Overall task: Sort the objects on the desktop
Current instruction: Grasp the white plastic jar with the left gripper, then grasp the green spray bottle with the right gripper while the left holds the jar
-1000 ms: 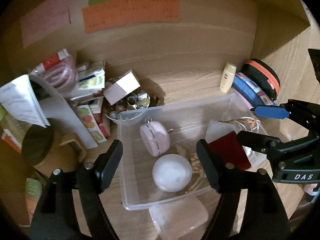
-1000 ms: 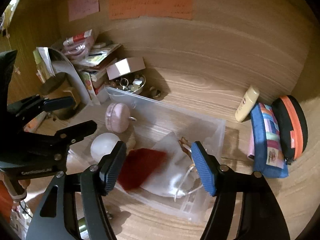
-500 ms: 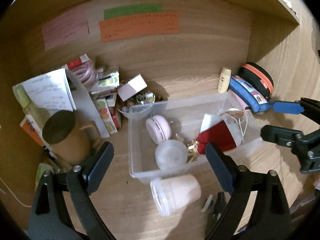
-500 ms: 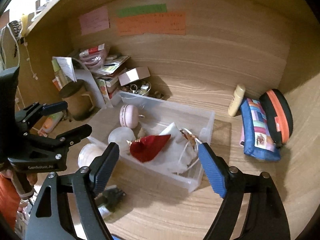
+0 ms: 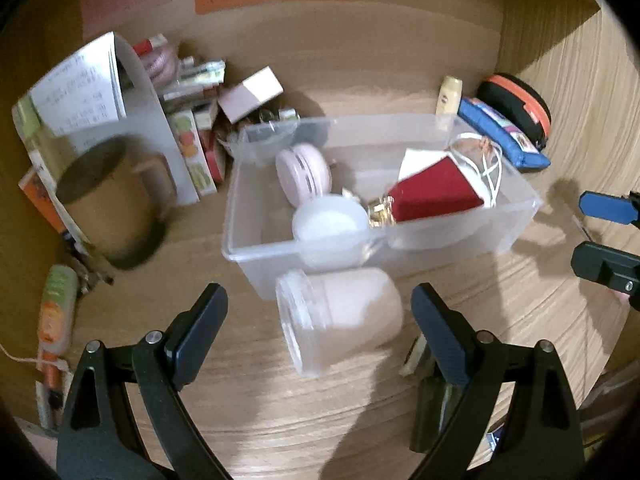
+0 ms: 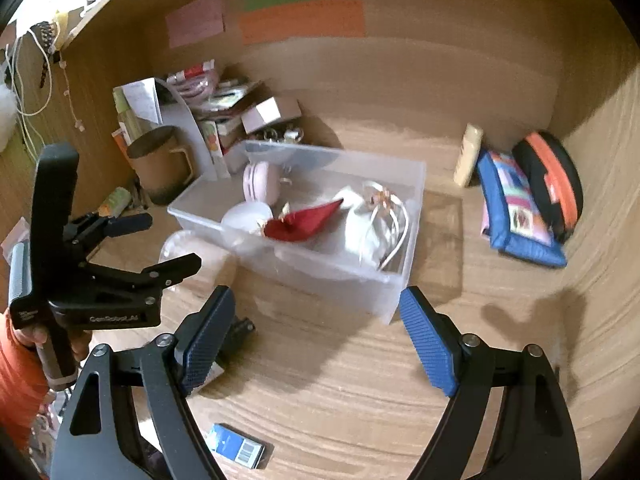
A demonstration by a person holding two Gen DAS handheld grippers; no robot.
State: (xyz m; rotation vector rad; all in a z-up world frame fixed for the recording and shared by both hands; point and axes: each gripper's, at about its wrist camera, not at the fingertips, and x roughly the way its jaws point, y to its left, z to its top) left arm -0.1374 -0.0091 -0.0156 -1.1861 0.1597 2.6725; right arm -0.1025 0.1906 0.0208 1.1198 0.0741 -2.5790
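Note:
A clear plastic bin [image 5: 516, 220] [image 6: 396, 296] sits mid-desk. It holds a pink round case [image 5: 304, 172], a white round lid [image 5: 328, 220], a red pouch [image 5: 432, 192] [image 6: 304, 222] and a white bag with cords [image 6: 368, 220]. A frosted pink jar [image 5: 340, 316] lies on its side in front of the bin. My left gripper [image 5: 318, 328] is open, its fingers on either side of the jar, apart from it. My right gripper [image 6: 316, 336] is open and empty, short of the bin's near corner.
A brown mug [image 5: 108, 200], papers and boxes [image 5: 192, 136] crowd the back left. A cream bottle [image 6: 468, 156], blue pouch [image 6: 516, 208] and black-orange case [image 6: 552, 184] lie at the right. A blue card [image 6: 238, 446] lies on the desk near me.
Both grippers have pulled back from over the bin toward the front of the desk. The jar now lies between the left fingers. The red pouch stays in the bin.

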